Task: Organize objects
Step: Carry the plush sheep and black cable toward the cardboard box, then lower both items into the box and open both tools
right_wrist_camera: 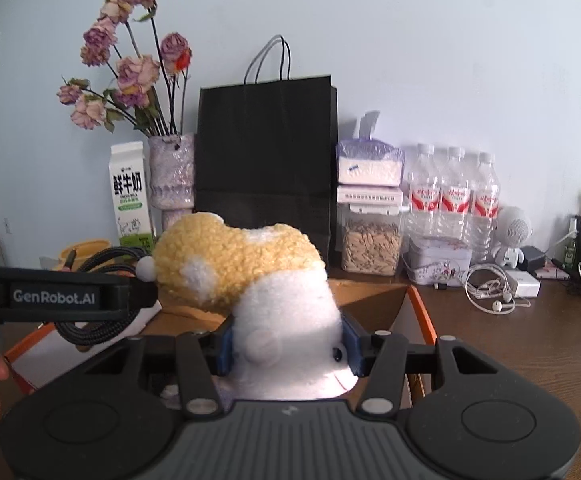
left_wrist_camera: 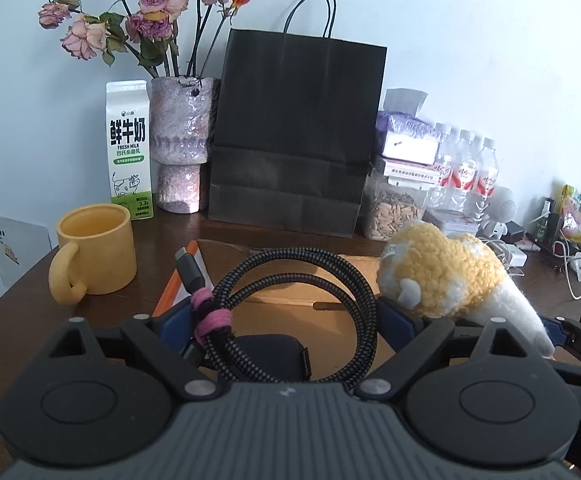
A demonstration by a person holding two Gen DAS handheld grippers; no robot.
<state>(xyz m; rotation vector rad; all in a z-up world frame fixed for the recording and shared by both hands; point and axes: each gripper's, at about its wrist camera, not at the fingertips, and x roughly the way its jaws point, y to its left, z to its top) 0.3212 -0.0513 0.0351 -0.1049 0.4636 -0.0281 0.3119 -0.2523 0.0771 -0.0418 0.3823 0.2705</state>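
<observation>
Claws both clamped: left gripper (left_wrist_camera: 282,320) on a coiled cable (left_wrist_camera: 290,280), right gripper (right_wrist_camera: 288,348) on a plush toy (right_wrist_camera: 250,272), box (right_wrist_camera: 418,308) beneath.

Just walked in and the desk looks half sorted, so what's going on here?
A person is tidying a desk with a gripper in each hand. The left gripper holds a coiled braided cable tied with a pink band; the right gripper is clamped on a yellow and white plush toy. Both are held over an open cardboard box, in front of a black paper bag. Nothing is set down yet.
</observation>
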